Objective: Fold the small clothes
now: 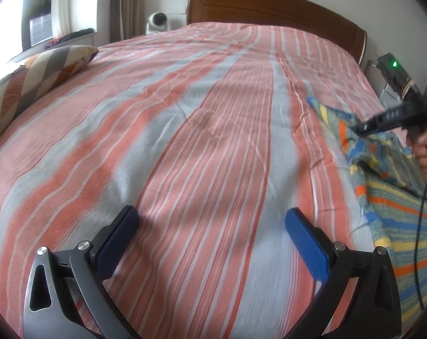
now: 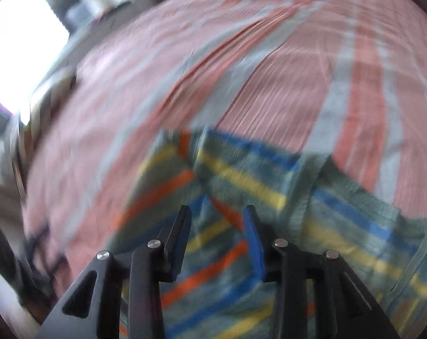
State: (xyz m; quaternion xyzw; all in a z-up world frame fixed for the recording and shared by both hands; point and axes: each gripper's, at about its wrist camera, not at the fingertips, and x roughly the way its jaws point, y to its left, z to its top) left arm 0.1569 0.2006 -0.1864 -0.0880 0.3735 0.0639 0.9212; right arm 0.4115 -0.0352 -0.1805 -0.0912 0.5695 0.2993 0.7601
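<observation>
Striped garment is lying crumpled and unfolded on the bedspread, right gripper hovering part-spread over it, left gripper idling wide apart, empty.

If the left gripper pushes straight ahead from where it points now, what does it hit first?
Most likely only the striped bedspread: the left gripper, jaws wide open, has bare cover between and beyond its fingers. The striped garment lies off to its right, out of line. Depth is uncertain.
</observation>
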